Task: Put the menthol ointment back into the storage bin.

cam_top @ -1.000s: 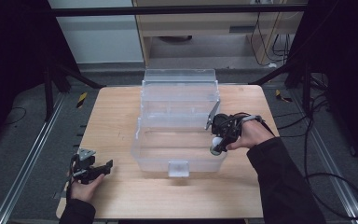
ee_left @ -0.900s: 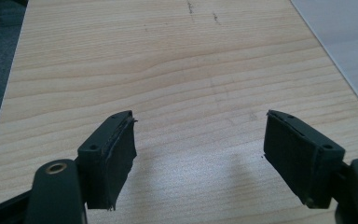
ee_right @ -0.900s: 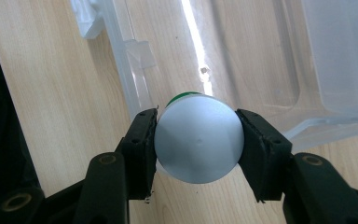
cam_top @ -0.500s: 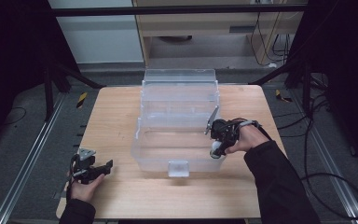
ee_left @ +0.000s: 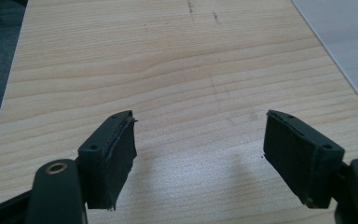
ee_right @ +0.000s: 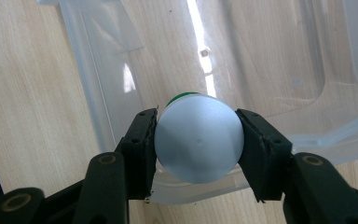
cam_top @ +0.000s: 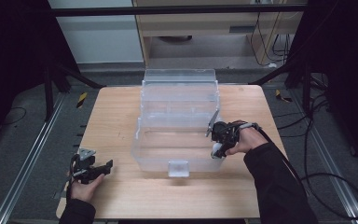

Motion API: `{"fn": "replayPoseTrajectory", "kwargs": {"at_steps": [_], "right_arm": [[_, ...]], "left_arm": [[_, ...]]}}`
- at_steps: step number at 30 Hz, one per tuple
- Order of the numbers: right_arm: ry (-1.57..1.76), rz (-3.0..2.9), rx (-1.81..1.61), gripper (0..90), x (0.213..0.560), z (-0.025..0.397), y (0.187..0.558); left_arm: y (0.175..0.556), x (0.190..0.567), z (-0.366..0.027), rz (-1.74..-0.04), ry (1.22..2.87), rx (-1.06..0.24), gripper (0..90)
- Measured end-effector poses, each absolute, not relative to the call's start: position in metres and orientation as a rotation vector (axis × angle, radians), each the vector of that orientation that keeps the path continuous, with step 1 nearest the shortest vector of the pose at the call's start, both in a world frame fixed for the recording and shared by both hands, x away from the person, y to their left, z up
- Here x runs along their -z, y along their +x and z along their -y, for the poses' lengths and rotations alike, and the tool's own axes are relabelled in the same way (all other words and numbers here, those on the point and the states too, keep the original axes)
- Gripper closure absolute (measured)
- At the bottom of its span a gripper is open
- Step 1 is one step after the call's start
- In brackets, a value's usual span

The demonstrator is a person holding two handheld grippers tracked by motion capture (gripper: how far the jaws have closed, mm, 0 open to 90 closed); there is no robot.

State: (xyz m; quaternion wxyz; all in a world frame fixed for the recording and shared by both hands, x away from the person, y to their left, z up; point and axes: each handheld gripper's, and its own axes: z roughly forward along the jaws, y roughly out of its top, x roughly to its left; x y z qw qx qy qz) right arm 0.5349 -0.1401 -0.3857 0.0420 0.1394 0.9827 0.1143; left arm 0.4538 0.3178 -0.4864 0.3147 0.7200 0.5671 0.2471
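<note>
The right gripper (ee_right: 196, 144) is clamping a white bottle (ee_right: 198, 140) end-on, hanging over the near right corner of a clear plastic box (cam_top: 177, 135) directly beneath it. The left gripper (ee_left: 200, 163), jaws apart, is resting empty on the bench (cam_top: 116, 107), well away.

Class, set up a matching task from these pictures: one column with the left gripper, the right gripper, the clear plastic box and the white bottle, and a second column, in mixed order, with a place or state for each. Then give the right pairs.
Column one:
1. left gripper
2. right gripper
3. clear plastic box
4. white bottle

Column two:
A. stands open in the middle of the table
B. held between two black jaws
C. open, with nothing between its jaws, over bare wood
D. shut on something, over the box's rim

Pairs: 1-C, 2-D, 3-A, 4-B
</note>
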Motion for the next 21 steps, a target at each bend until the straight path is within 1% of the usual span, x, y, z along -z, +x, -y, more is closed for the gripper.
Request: {"fn": "replayPoseTrajectory", "kwargs": {"at_steps": [13,18,21], "right_arm": [[0.41,-3.041,-0.314,49.6,0.3943,0.1371,0.5358],[0.417,-3.042,-0.341,51.9,0.3955,0.1415,0.5349],[0.426,-3.033,-0.343,51.8,0.3943,0.1419,0.5336]], "left_arm": [[0.4536,0.486,-0.3181,-1.493,1.897,-0.654,24.6],[0.4541,0.4865,-0.3179,-1.495,1.899,-0.651,24.6],[0.454,0.4865,-0.3176,-1.493,1.898,-0.651,24.6]]}}
